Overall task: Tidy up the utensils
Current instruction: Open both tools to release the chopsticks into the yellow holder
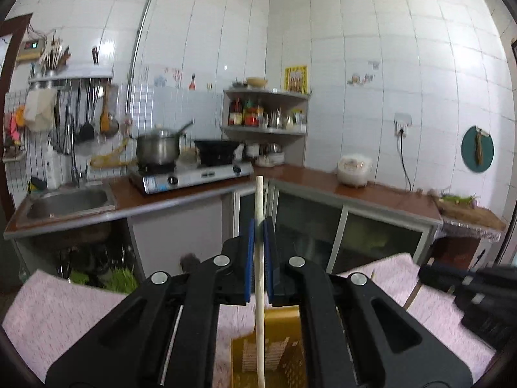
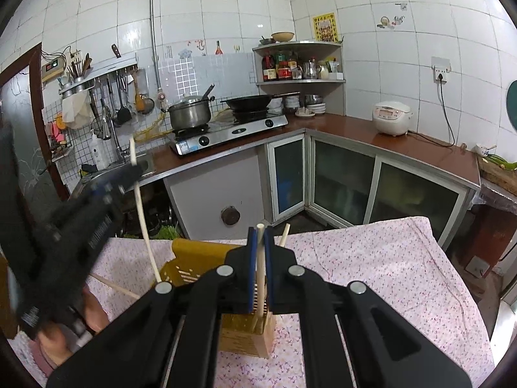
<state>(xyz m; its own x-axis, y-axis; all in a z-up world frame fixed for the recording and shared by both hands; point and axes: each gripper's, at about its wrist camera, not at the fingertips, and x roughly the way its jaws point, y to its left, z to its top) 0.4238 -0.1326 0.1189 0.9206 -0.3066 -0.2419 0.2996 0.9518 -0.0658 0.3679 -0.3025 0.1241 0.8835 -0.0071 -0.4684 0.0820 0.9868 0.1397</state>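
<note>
Both grippers are carrying one chopstick each above the counter (image 2: 371, 258), which is wearing a pink flowered cloth. In the left wrist view, the left gripper (image 1: 257, 258) is sitting at lower centre with its fingers (image 1: 249, 258) clenched on a pale chopstick (image 1: 259, 200) that is running from the centre of the frame down to the bottom edge, its lower end over a yellow slotted holder (image 1: 284, 323). In the right wrist view, the right gripper (image 2: 261, 268) is at lower centre, its fingers (image 2: 252, 268) likewise clamped on a second chopstick (image 2: 260, 255), standing near upright, lower end hanging in or just over a wooden slotted block (image 2: 245, 336); contact cannot be told. Another chopstick tip (image 2: 284, 234) is poking up just right of the fingers. Judgement: the step in hand is lowering each stick into its holder. To do it well, each hand should be keeping its stick upright, lining the lower tip over an open slot before descending, and easing down slowly so that the tip is not snagging a divider. The fingers should be releasing only once the stick is seated, and one hand at a time, since the two grippers are working near each other.
</note>
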